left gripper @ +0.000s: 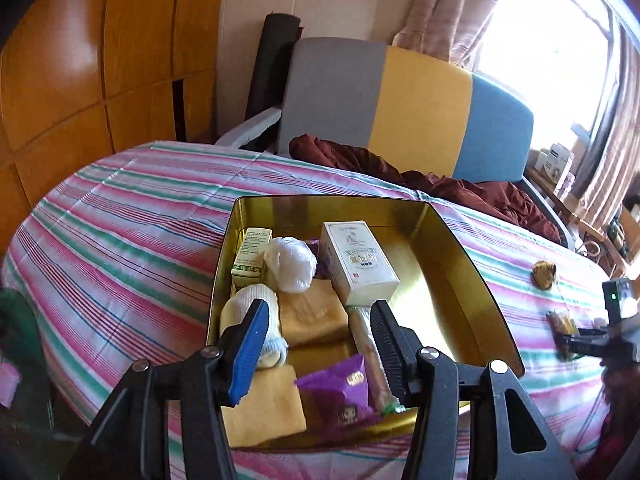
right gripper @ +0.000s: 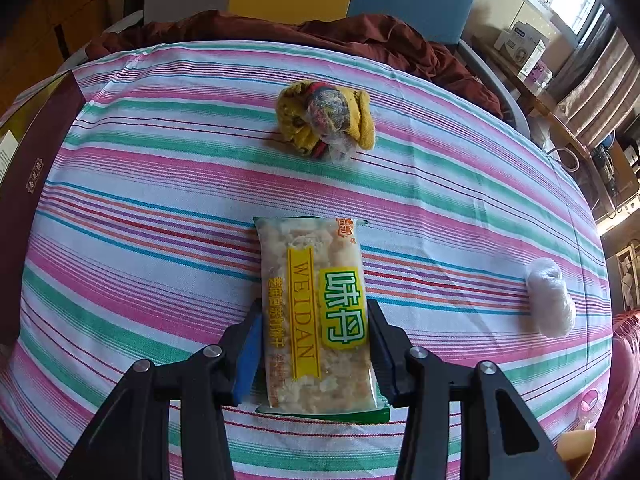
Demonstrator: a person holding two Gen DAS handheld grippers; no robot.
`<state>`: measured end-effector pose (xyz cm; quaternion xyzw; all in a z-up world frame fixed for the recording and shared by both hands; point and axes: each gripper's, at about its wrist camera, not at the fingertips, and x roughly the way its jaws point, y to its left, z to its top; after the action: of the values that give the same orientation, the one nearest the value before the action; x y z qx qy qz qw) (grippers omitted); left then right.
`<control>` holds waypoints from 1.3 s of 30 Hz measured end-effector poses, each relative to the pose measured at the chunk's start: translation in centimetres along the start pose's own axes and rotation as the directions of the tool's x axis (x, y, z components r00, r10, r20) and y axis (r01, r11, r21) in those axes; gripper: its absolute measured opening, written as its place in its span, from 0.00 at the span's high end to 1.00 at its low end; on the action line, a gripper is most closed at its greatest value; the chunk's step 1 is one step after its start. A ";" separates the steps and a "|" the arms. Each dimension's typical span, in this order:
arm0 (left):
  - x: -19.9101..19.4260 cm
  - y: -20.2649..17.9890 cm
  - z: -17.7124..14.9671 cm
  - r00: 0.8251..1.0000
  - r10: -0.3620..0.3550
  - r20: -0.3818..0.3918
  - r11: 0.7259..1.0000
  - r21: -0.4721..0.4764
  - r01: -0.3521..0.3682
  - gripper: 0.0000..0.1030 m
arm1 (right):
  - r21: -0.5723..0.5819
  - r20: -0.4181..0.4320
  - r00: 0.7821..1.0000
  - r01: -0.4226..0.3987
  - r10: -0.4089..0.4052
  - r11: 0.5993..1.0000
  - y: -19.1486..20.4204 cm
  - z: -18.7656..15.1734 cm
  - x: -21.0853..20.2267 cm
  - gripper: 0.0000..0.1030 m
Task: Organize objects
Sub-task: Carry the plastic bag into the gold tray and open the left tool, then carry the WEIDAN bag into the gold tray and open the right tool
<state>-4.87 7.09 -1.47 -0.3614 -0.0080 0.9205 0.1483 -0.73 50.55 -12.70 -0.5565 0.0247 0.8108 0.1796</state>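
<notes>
A gold tin (left gripper: 460, 248) sits on the striped cloth (left gripper: 120, 240), holding a white box (left gripper: 358, 260), a small green-white box (left gripper: 250, 256), a white plastic ball (left gripper: 292, 264), a rolled white sock (left gripper: 248, 312), yellow cloths (left gripper: 312, 312), a purple packet (left gripper: 340, 388) and a long cracker packet (left gripper: 368, 344). My left gripper (left gripper: 320, 308) hovers open over the tin's near end, holding nothing. My right gripper (right gripper: 315, 308) is shut on a WEIDAN snack packet (right gripper: 316, 264) lying flat on the cloth. The tin's maroon wall (right gripper: 24, 200) is at far left.
A balled yellow patterned sock (right gripper: 326, 120) lies beyond the packet and a white plastic roll (right gripper: 550, 300) to its right. A maroon blanket (right gripper: 360, 36) bunches at the far edge before a grey, yellow and blue chair back (left gripper: 400, 100). A wooden wardrobe (left gripper: 80, 60) stands on the left.
</notes>
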 end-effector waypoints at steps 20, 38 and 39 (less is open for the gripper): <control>-2.3 0.0 -2.7 1.000 0.011 0.020 0.999 0.047 -0.012 0.48 | -0.040 0.117 0.974 -0.191 0.194 0.981 6.8 2.6 -6.5 0.56; -2.4 3.8 -3.3 1.000 0.023 0.011 0.998 -0.056 -0.023 0.48 | -0.241 0.085 0.916 -0.363 0.392 0.900 24.4 8.3 -9.3 0.56; -2.3 4.0 -3.3 1.000 0.024 0.009 0.998 -0.061 -0.023 0.48 | -0.237 0.078 0.922 -0.352 0.378 0.906 25.0 8.7 -8.7 0.56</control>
<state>-2.09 2.34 -2.86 -0.3614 -0.0324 0.9232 0.1262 -13.67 27.01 -5.49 -0.5078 0.0282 0.8602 -0.0365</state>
